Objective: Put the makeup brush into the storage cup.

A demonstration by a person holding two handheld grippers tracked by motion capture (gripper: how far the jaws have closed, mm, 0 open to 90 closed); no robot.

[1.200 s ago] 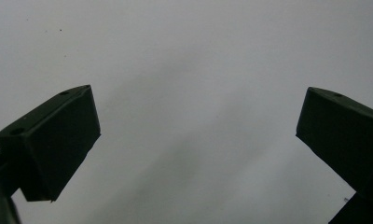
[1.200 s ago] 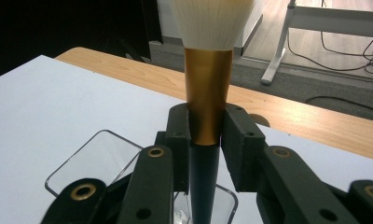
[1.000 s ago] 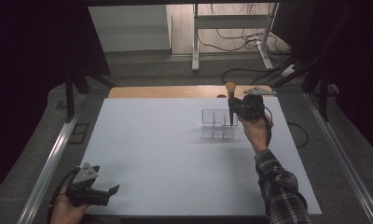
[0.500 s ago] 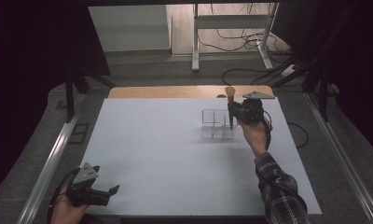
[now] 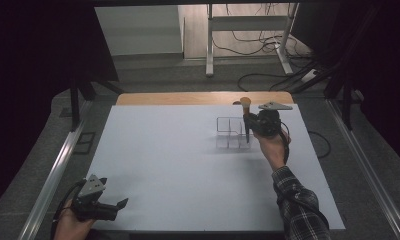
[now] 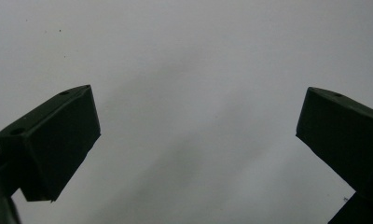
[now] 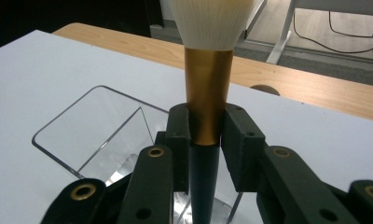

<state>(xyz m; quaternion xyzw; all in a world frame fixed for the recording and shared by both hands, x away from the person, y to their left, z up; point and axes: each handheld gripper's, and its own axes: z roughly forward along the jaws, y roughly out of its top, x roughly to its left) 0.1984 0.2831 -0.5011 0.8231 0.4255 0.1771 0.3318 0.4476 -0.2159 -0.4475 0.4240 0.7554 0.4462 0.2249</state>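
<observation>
A makeup brush (image 7: 208, 93) with a gold ferrule, pale bristles and a black handle stands upright in my right gripper (image 7: 205, 135), whose jaws are shut on the ferrule. Its handle tip points down into a clear plastic organiser (image 7: 100, 135) with compartments. From above, the brush (image 5: 246, 112) and right gripper (image 5: 255, 125) sit at the right end of the organiser (image 5: 228, 134), on the far right of the white table (image 5: 178, 165). My left gripper (image 5: 119, 206) rests at the table's near left corner, open, with nothing between its jaws; its pads (image 6: 58, 140) frame bare white surface.
A wooden strip (image 5: 188, 98) runs along the table's far edge. Metal rails (image 5: 53, 175) flank the table on both sides. Desk legs and cables (image 5: 268, 45) lie on the floor beyond. A plaid sleeve (image 5: 298, 205) reaches in from the lower right.
The right gripper has shifted slightly left with the brush, toward the organiser. The left gripper has stayed still.
</observation>
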